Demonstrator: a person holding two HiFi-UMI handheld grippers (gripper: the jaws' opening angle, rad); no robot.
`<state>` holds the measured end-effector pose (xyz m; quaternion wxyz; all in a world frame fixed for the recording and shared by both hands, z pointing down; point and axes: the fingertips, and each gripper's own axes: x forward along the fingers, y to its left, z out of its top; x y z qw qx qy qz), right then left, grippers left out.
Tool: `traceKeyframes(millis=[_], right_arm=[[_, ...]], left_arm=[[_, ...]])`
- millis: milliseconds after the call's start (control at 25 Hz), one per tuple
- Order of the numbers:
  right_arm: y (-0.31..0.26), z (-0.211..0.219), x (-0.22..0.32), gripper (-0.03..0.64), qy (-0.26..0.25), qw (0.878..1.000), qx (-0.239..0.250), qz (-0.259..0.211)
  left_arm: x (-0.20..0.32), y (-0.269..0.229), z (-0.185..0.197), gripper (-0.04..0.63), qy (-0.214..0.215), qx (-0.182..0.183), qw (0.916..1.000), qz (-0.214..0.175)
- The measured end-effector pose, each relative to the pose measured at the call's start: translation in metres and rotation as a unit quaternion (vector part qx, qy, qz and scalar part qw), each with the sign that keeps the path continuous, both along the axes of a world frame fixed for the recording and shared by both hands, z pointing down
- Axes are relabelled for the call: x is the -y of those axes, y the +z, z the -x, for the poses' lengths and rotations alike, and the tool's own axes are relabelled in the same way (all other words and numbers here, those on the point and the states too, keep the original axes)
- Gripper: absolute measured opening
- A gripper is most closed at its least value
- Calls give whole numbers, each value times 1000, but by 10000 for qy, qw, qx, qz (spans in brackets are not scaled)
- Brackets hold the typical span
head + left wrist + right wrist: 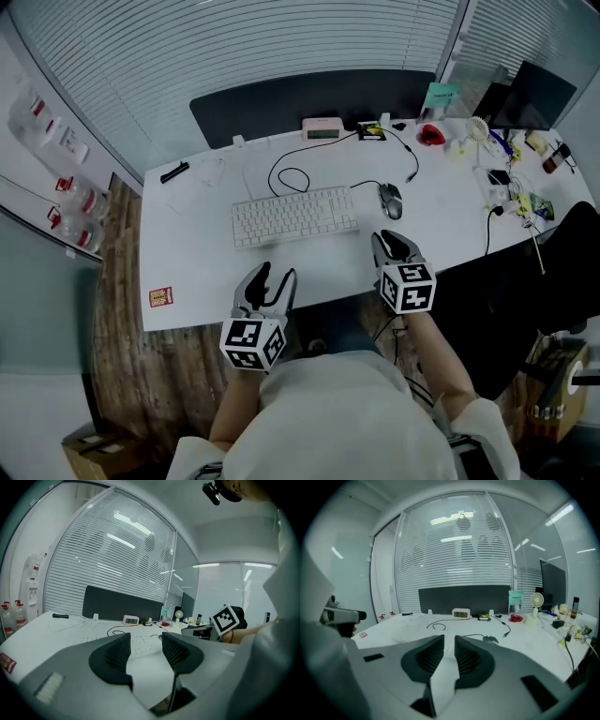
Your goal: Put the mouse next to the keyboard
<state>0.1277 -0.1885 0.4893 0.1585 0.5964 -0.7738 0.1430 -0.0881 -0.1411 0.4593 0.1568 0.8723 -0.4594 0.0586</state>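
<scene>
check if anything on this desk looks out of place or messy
Nothing looks spilled or broken. A loose black cable loops behind the keyboard, a red packet lies alone near the desk's front left corner, and its right end is cluttered. The mouse sits just right of the keyboard.

Bare desk (197, 272) strip in front of keyboard (294, 216), L half open too. Black cable (289, 175) loops behind keyboard; mouse (391, 200) just R; clutter (511, 178) crowds R end.
</scene>
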Motion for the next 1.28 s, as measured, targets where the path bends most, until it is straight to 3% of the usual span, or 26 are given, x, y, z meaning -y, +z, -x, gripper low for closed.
traceKeyframes(millis=[320, 560, 1280], right_arm=[[-27, 31, -43, 7, -114, 9988, 206, -432], [-37, 41, -63, 2, -107, 9972, 417, -617], [-42, 53, -73, 2, -317, 9955, 403, -793]], left_arm=[[-20, 1, 12, 86, -257, 73, 9996, -51], [-28, 2, 19, 13, -523, 91, 9986, -82], [-33, 0, 15, 9, -383, 59, 9992, -56]])
